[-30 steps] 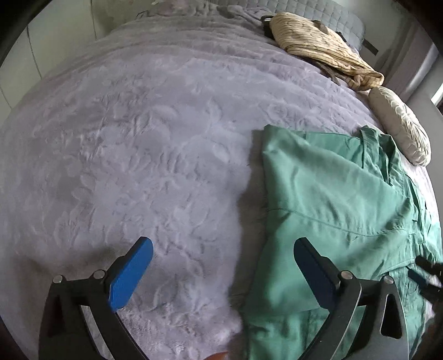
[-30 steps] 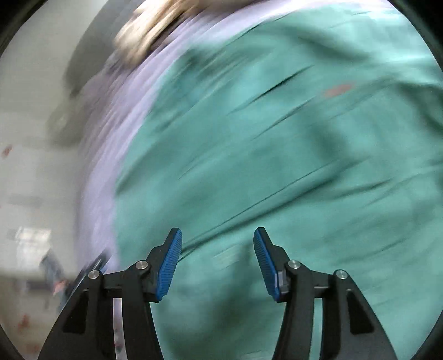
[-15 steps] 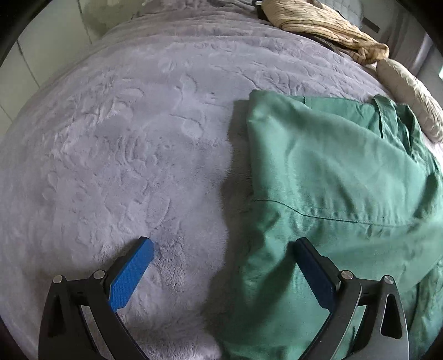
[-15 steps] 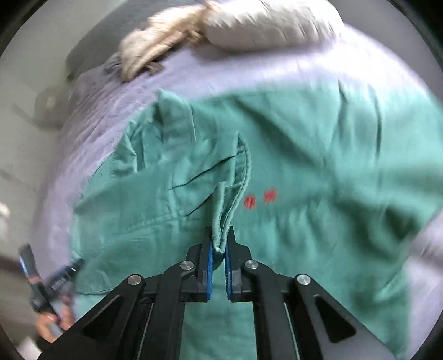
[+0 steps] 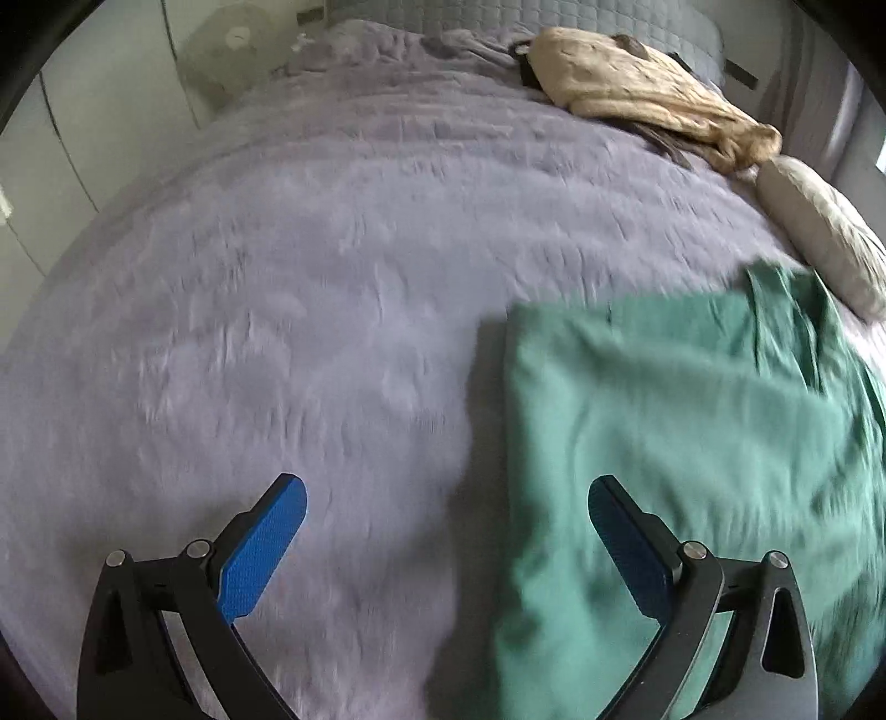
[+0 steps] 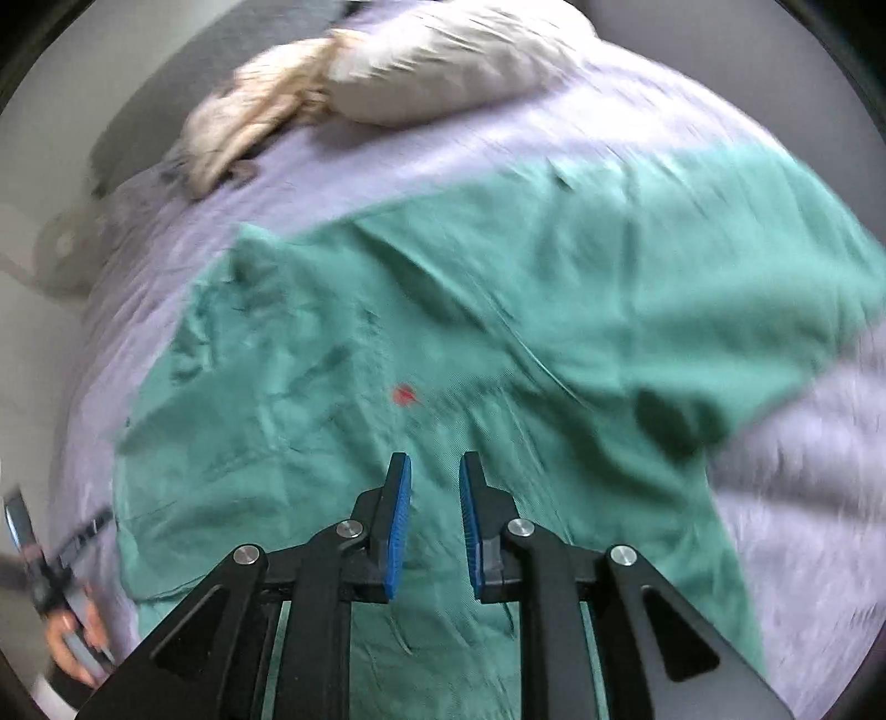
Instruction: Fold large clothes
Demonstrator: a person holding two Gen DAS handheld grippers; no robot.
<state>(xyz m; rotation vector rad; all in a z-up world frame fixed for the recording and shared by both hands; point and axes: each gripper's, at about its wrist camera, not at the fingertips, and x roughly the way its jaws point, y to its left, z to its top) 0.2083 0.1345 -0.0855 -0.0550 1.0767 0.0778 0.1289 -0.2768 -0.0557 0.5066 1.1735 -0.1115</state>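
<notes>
A large green garment (image 5: 692, 432) lies partly folded on the purple bedspread (image 5: 304, 277), at the right of the left wrist view. My left gripper (image 5: 446, 509) is wide open and empty, hovering over the garment's left edge. In the right wrist view the same green garment (image 6: 498, 310) fills the middle, with a small red mark (image 6: 403, 394). My right gripper (image 6: 434, 476) is above it, its blue pads slightly apart with nothing between them.
A beige crumpled cloth (image 5: 637, 94) and a pale pillow (image 5: 819, 227) lie at the far right of the bed. A fan (image 5: 221, 50) stands past the bed's far edge. The left gripper and the hand holding it (image 6: 66, 626) show at the right view's lower left.
My right gripper has let go of the green fold it was pinching and its pads have parted a little. My left gripper has pulled back, still wide open.
</notes>
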